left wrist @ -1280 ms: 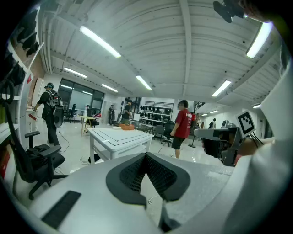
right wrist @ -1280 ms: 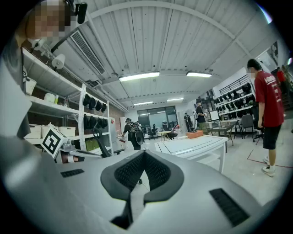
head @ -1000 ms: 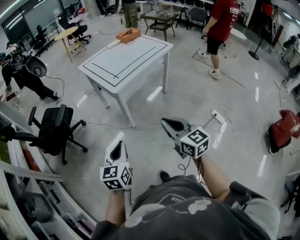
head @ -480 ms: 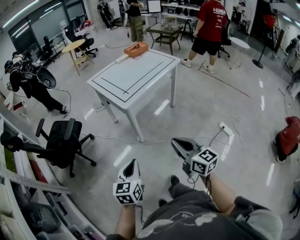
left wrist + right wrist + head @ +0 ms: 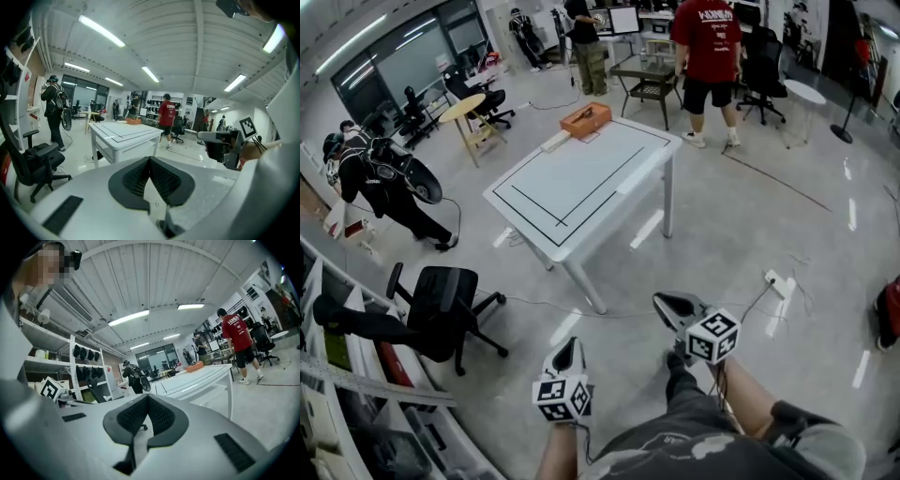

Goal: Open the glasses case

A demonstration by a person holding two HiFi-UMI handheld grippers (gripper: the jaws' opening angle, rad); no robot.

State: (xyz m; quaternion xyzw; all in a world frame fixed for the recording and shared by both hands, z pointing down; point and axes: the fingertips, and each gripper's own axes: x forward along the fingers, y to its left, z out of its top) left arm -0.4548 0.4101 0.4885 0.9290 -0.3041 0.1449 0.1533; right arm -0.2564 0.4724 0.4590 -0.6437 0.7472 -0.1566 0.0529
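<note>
An orange-brown case (image 5: 586, 119) lies at the far end of the white table (image 5: 581, 187), beside a flat white object (image 5: 555, 142). The same case shows small in the left gripper view (image 5: 133, 121) and in the right gripper view (image 5: 194, 366). Both grippers hang over the floor, well short of the table and pointing towards it. My left gripper (image 5: 570, 343) is shut with nothing between its pads (image 5: 159, 176). My right gripper (image 5: 662, 301) is also shut and empty, its pads (image 5: 159, 416) meeting at the tips.
A black office chair (image 5: 441, 300) stands at the left by shelving. A person with a backpack (image 5: 380, 178) stands at the far left, and a person in a red shirt (image 5: 708, 47) stands behind the table. A power strip and cables (image 5: 778, 284) lie on the floor at the right.
Both grippers have moved forward towards the table, which now looks nearer. The person in red has walked off towards the back of the room.
</note>
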